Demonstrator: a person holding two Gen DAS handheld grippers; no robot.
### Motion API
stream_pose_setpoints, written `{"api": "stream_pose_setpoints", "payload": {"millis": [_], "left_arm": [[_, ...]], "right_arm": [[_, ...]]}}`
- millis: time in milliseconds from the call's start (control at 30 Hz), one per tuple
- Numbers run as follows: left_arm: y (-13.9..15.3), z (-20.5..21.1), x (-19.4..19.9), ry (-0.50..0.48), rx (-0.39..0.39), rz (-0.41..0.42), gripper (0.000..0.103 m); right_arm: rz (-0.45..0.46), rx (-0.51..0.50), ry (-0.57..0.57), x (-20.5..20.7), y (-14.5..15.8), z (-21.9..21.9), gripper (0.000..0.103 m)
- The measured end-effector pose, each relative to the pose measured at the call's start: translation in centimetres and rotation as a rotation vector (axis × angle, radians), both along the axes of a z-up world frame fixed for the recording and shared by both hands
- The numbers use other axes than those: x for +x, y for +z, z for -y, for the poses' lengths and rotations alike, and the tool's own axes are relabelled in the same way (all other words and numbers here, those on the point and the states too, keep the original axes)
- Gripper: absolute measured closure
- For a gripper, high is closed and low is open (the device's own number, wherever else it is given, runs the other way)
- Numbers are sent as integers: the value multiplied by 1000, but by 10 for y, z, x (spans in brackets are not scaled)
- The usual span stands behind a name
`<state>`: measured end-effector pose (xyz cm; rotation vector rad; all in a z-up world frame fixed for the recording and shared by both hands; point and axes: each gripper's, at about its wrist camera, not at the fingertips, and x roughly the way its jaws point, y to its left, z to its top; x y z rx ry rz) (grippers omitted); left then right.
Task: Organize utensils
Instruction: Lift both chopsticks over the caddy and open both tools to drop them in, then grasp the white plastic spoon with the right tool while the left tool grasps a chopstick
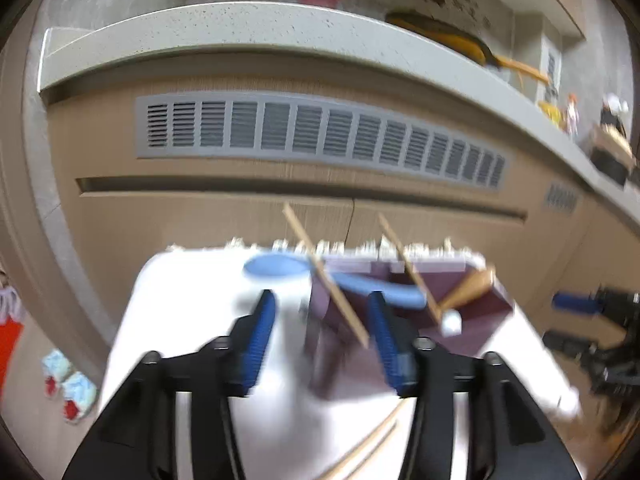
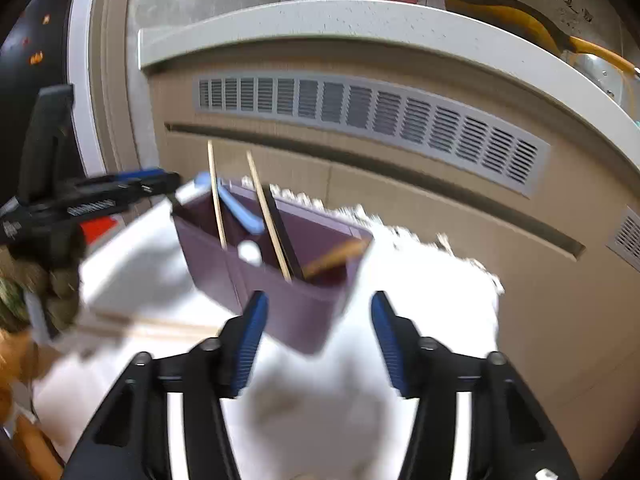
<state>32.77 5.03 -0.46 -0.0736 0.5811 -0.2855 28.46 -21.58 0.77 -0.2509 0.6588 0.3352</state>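
Both the left gripper [image 1: 322, 300] and the right gripper [image 2: 316, 300] hang released, empty. The purple rectangular plastic organizer [image 2: 280, 280] sits mid-frame on the white cloth-covered surface [image 2: 420, 280]; two loose wooden chopsticks [image 1: 372, 448] lie at lower centre. Best pinch them together, then drop upright.

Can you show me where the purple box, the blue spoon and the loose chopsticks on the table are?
Purple plastic utensil box [image 2: 296, 312]: right wrist view, front wall.
Light blue plastic spoon [image 1: 276, 267]: left wrist view, its bowl.
Loose wooden chopsticks [image 2: 160, 326]: right wrist view, middle of the pair on the white table.
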Motion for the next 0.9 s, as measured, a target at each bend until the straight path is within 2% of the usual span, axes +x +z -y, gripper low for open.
{"api": "stream_pose_setpoints", "payload": {"millis": [67, 167, 267, 333, 433, 600, 700, 733, 800, 867, 900], "left_arm": [[-9, 3, -19, -26, 44, -46, 45], [-24, -2, -41, -43, 68, -109, 43], [-42, -8, -65, -47, 56, -198, 40], [-50, -8, -78, -58, 47, -232, 35], [-60, -4, -100, -73, 65, -248, 28], [-69, 2, -116, -86, 64, -288, 28], [-69, 8, -117, -100, 75, -294, 27], [-69, 10, -116, -101, 80, -298, 27], [-69, 11, -115, -102, 87, -305, 27], [-69, 11, -116, -100, 97, -309, 27], [-69, 10, -115, -98, 100, -311, 27]], "right_arm": [[-17, -28, -9, -13, -8, 9, 46], [-77, -56, -35, -34, -27, 28, 43], [-134, -103, -40, -53, -47, 47, 31], [-154, -133, -46, -64, -56, 57, 29], [-190, -153, -61, -78, -71, 79, 28], [-229, -168, -87, -81, -91, 106, 27], [-255, -124, -103, -75, -99, 114, 28], [-265, -102, -100, -72, -101, 114, 29], [-277, -87, -84, -70, -107, 111, 43], [-293, -64, -69, -66, -110, 107, 51], [-303, -49, -71, -65, -110, 107, 61]]}}
